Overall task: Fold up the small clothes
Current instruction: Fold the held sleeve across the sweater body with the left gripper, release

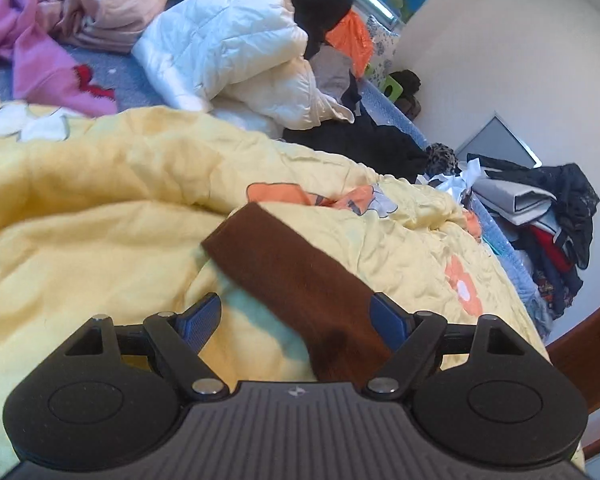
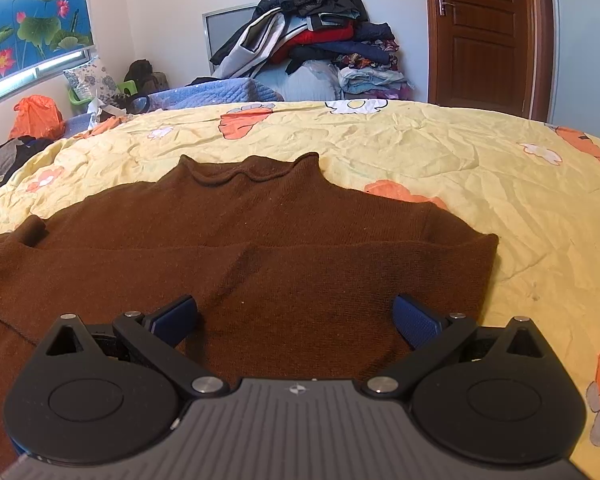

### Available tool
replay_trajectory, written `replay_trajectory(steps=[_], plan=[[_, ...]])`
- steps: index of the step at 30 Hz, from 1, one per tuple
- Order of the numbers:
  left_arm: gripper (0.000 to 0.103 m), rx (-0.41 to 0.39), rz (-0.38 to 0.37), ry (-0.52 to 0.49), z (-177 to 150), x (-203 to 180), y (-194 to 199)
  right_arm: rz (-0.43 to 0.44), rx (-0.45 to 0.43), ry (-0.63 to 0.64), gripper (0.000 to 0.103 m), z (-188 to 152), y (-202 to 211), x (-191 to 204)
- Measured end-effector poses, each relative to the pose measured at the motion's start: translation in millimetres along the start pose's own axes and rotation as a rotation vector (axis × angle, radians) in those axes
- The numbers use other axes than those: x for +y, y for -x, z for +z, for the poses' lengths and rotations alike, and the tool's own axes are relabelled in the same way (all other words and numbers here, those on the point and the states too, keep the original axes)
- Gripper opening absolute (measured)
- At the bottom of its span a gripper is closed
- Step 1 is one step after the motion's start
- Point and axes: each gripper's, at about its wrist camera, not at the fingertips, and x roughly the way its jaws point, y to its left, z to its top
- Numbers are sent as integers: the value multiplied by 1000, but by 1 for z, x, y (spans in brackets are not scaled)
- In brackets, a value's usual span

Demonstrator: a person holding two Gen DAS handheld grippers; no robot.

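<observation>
A brown knit sweater (image 2: pixel 260 240) lies flat on the yellow flowered quilt (image 2: pixel 440 152), its rolled collar pointing away from me. My right gripper (image 2: pixel 296 316) is open, just above the sweater's lower body. One brown sleeve (image 1: pixel 284 268) stretches out over the quilt (image 1: pixel 100 208) in the left wrist view. My left gripper (image 1: pixel 296 316) is open, with the sleeve passing between its fingers close to the right pad (image 1: pixel 388 316). The pads do not press on it.
A white puffer jacket (image 1: pixel 236 52), pink clothes (image 1: pixel 40 40) and dark garments (image 1: pixel 360 140) lie beyond the quilt. A pile of clothes (image 2: pixel 312 40) is stacked against the far wall. A wooden door (image 2: pixel 484 28) is at the back right.
</observation>
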Motion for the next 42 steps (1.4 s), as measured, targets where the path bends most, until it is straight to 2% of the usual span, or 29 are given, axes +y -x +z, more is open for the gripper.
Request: replay_trajectory(steps=[2, 4, 5, 6, 8, 10, 12, 14, 15, 16, 18, 19, 20, 21, 22, 23, 25, 26, 27, 28, 30, 33, 34, 35, 37, 39, 42], plan=[[78, -35, 32, -99, 0, -7, -9, 1, 0, -1, 103, 0, 0, 0], [47, -59, 123, -186, -3, -16, -11, 4, -2, -5, 103, 0, 0, -1], [12, -42, 148, -211, -4, -20, -13, 6, -3, -8, 103, 1, 0, -2], [5, -21, 141, -209, -5, -21, -8, 8, -5, -11, 103, 1, 0, -3], [5, -63, 134, -193, -9, -34, 7, 11, -7, -17, 103, 1, 0, -4], [5, -106, 52, -210, -16, -61, 31, 11, -8, -18, 103, 0, 0, -4], [5, -98, -102, -240, -32, -103, 57, 11, -8, -19, 103, 0, 0, -4], [5, -36, -313, -293, -61, -151, 85, 15, -10, -24, 103, 0, 1, -4], [5, 19, -421, -334, -80, -175, 97, 19, -12, -31, 103, 0, 1, -5], [5, 114, -545, -387, -105, -200, 107, 26, -16, -41, 103, 0, 2, -6], [6, 394, -768, -487, -155, -241, 112, 47, -27, -72, 103, 0, 4, -11], [7, 515, -819, -513, -177, -253, 112, 62, -34, -92, 103, -1, 5, -15], [9, 591, -836, -528, -194, -259, 113, 79, -43, -117, 103, -1, 6, -19], [11, 628, -838, -531, -206, -259, 113, 96, -52, -141, 103, -2, 8, -23], [12, 635, -836, -527, -212, -255, 114, 109, -58, -160, 103, -2, 9, -26], [19, 619, -832, -516, -214, -247, 115, 116, -63, -172, 103, -3, 10, -28], [46, 537, -799, -484, -209, -222, 115, 122, -67, -182, 103, -3, 10, -29], [75, 468, -758, -476, -205, -208, 115, 123, -67, -182, 103, -3, 10, -29], [88, 377, -708, -476, -200, -192, 116, 124, -68, -184, 103, -3, 10, -29], [88, 304, -672, -490, -199, -179, 118, 126, -68, -186, 103, -3, 10, -29], [88, 242, -625, -549, -201, -158, 115, 133, -70, -193, 103, -4, 10, -30], [88, 205, -588, -569, -211, -130, 105, 140, -73, -204, 103, -4, 11, -32], [88, 217, -577, -544, -211, -126, 104, 138, -73, -201, 103, -4, 11, -31], [88, 216, -606, -514, -207, -123, 105, 131, -73, -193, 103, -4, 11, -29], [89, 171, -600, -485, -206, -117, 109, 93, -50, -147, 103, -2, 12, -20], [89, 201, -616, -470, -206, -119, 104, 38, -21, -108, 103, 3, 20, 1], [89, 221, -624, -427, -202, -116, 95, 177, -57, -12, 103, 10, 42, 45]])
